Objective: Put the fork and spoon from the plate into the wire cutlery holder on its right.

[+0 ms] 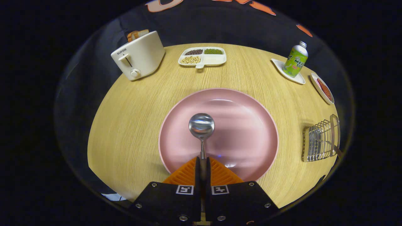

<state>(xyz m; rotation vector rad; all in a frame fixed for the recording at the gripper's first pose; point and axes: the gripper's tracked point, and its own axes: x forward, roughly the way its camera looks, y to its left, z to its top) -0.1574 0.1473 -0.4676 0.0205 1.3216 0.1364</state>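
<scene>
Shiny metal spoon (201, 127), round bowl forward, handle clamped in hand-held gripper (203, 163), over pink plate (251, 125)

Bare table (282, 103) lies between pink plate (251, 131) and wire cutlery holder (320, 141) at right, affording passage. Far right, bottle (296, 61) obstructs; far left, toaster (139, 56). Gripper (203, 164) clamps spoon (201, 125).

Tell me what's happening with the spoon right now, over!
Gripper shut on spoon, bowl out over pink plate. Wire cutlery holder waits beyond the plate's right side. Bare table between, over.
</scene>
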